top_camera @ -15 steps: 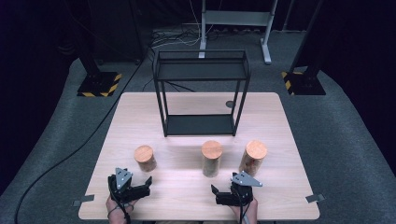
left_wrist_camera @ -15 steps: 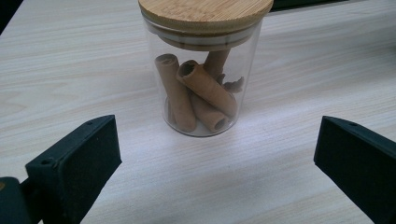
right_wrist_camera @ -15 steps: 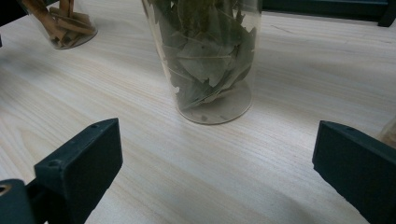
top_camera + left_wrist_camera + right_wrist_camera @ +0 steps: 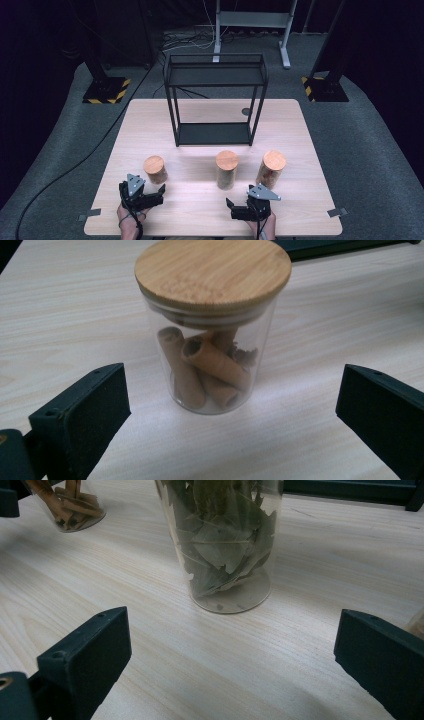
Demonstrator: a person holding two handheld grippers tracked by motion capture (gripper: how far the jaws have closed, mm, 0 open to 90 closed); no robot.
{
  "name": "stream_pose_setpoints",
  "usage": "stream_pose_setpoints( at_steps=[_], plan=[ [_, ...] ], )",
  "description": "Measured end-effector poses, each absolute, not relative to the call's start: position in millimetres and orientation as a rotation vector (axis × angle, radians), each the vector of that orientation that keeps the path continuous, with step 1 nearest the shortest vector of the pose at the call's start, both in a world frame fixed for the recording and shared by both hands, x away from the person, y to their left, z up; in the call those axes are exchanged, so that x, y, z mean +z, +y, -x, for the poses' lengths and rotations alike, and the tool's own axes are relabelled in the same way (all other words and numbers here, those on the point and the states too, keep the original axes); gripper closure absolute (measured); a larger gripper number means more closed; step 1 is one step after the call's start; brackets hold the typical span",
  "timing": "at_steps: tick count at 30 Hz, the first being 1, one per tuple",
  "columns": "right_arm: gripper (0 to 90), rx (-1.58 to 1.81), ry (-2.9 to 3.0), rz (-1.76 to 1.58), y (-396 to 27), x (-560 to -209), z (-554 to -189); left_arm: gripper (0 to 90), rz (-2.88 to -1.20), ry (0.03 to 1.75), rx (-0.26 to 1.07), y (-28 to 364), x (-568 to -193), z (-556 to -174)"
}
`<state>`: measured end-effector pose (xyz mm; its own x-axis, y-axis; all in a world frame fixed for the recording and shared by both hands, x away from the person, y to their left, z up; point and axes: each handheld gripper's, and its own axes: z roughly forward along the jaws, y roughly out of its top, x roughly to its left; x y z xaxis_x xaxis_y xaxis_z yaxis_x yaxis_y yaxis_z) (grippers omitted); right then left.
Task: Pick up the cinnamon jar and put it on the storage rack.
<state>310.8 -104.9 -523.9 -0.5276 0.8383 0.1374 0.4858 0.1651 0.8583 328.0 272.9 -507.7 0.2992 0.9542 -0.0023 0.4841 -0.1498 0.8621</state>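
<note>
High view: a pale wood-grain table point(image 4: 150, 125) on grey carpet in a dark room, a black wire shelf point(image 4: 215, 97) at its far side, three unlabelled wooden-lidded jars in a row.

Left gripper view: jaws spread wide, empty — the cinnamon jar point(image 4: 212, 330) stands just ahead.

Right gripper view: jaws wide, holding nothing — the bay-leaf jar point(image 4: 225, 545) stands ahead.

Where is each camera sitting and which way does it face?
High view: above the person's side of the table, looking forward and down at three jars and a black rack; both hands and grippers show at the bottom.
Left gripper view: on the left gripper, facing the cinnamon jar between its open jaws.
Right gripper view: on the right gripper, facing the leaf jar, jaws open.
Shared: the cinnamon jar shows in both gripper views.
</note>
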Motion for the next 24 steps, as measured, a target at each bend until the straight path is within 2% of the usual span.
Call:
stream_pose_setpoints(
  at_steps=[24],
  plan=[
    [1.4,1.302,2.081,-1.264,-104.7,-524.0,-311.4,0.1,-1.745,1.306,0.745,263.2,-507.9,-362.1]
  ],
)
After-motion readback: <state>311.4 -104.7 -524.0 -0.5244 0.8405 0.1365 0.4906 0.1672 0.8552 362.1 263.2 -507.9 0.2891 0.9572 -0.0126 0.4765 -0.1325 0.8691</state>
